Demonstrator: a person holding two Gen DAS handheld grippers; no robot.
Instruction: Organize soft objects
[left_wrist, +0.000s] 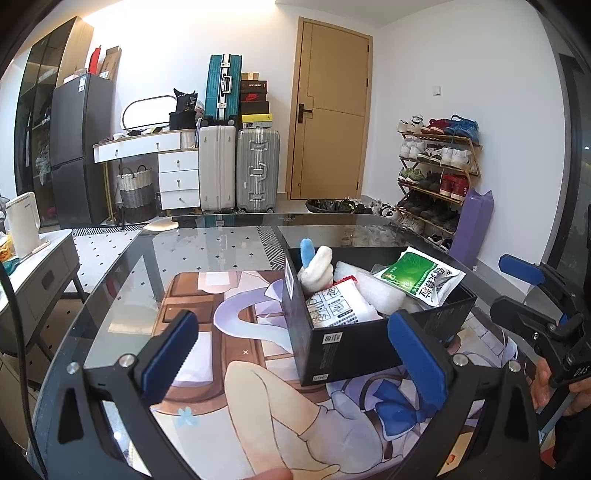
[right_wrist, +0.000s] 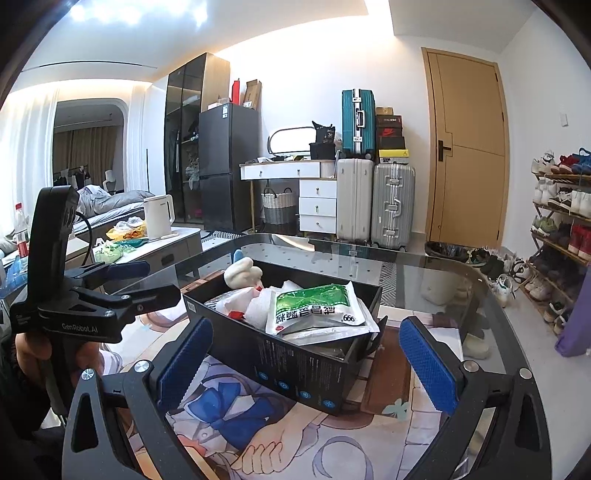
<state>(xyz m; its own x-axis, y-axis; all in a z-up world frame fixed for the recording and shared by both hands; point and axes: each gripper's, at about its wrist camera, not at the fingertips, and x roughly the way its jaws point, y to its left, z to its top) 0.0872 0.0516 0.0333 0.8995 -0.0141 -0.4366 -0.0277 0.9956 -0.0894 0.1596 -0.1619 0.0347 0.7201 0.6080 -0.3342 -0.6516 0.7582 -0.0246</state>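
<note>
1. A black box (left_wrist: 373, 332) is seen right of centre in the left wrist view, sat on an anime-print mat (left_wrist: 258, 398) over the glass table (left_wrist: 122, 269).
2. It's stuffed: a white plush with a blue bit (left_wrist: 316, 267) at the far end, a green-printed packet (left_wrist: 421, 277) laid on top, a white pouch with line drawings (left_wrist: 338, 308) and some white padded wrap (left_wrist: 380, 293) tucked beside.
3. The left gripper (left_wrist: 295, 358) is held wide open near the bottom of the frame, nothing between its blue pads (left_wrist: 170, 354).
4. The right gripper (right_wrist: 306, 365) is spread open too, the box seen between its fingers, not touched.
</note>
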